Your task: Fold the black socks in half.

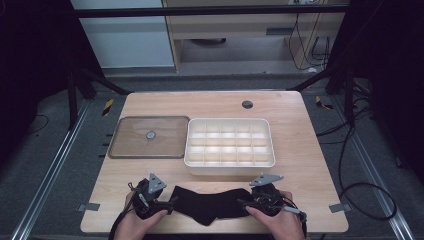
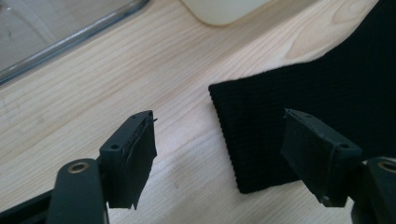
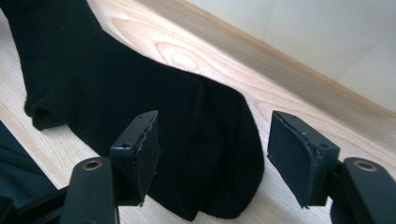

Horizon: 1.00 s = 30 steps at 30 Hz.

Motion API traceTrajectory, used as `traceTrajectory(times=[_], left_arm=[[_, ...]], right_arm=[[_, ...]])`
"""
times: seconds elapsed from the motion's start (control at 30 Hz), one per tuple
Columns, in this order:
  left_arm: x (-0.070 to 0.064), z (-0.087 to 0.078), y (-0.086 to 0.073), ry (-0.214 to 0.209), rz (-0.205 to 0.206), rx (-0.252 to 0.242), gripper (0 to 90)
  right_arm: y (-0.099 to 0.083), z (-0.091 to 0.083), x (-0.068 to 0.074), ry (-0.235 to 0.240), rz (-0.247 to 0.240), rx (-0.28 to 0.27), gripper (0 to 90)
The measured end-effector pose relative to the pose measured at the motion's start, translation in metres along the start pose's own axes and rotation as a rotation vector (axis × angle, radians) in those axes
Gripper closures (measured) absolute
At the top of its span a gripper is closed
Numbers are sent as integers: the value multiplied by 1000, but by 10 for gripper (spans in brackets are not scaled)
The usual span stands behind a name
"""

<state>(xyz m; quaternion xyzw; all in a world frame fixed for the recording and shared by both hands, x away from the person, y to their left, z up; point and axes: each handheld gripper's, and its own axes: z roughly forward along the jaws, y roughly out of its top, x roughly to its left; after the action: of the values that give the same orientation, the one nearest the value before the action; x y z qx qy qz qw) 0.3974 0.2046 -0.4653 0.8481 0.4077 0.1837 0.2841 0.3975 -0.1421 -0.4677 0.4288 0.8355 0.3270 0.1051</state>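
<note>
Left gripper [image 2: 219, 140]: jaws spread wide, holding nothing, poised over the ribbed cuff end of the black sock [image 2: 299, 102], one jaw above bare wood and the other above the fabric. Right gripper [image 3: 212, 144]: jaws likewise wide apart and empty, straddling the sock's rounded toe end. In the high view the sock [image 1: 212, 202] lies flat along the near edge of the table [image 1: 300, 150], stretched between the left gripper [image 1: 167, 205] and the right gripper [image 1: 247, 205], each held in a hand. Beyond the sock stands a white compartment tray [image 1: 229, 169], its cells empty. Just beside it on the left lies a clear lid [image 1: 125, 150].
</note>
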Motion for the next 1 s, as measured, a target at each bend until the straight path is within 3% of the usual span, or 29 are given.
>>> traceTrajectory(times=[0.17,0.2,0.3,0.43,0.57,0.63,0.73,0.87,0.9,1.0], left_arm=[[2,5,-3,-10,-2,22,305],[2,9,-4,-13,-3,30,321],[3,12,-4,-38,-13,36,351],[1,14,-2,-51,-6,46,407],[1,17,1,-95,-6,67,485],[1,18,1,-108,-14,67,517],[1,20,2,-134,-19,75,560],[0,21,2,-151,-10,82,627],[0,21,2,-154,-6,88,627],[0,22,2,-171,-5,93,673]], right_arm=[[0,9,-1,-11,3,33,347],[0,10,-3,-32,-1,19,429],[-2,11,-5,-19,19,29,493],[-4,11,-6,-11,15,47,586],[-5,9,-2,6,4,53,762],[-6,8,-2,16,-4,50,787],[-7,6,-2,25,-6,52,782],[-6,2,-1,29,3,26,675],[-5,0,-2,23,5,10,612],[-6,0,-1,12,11,16,556]])
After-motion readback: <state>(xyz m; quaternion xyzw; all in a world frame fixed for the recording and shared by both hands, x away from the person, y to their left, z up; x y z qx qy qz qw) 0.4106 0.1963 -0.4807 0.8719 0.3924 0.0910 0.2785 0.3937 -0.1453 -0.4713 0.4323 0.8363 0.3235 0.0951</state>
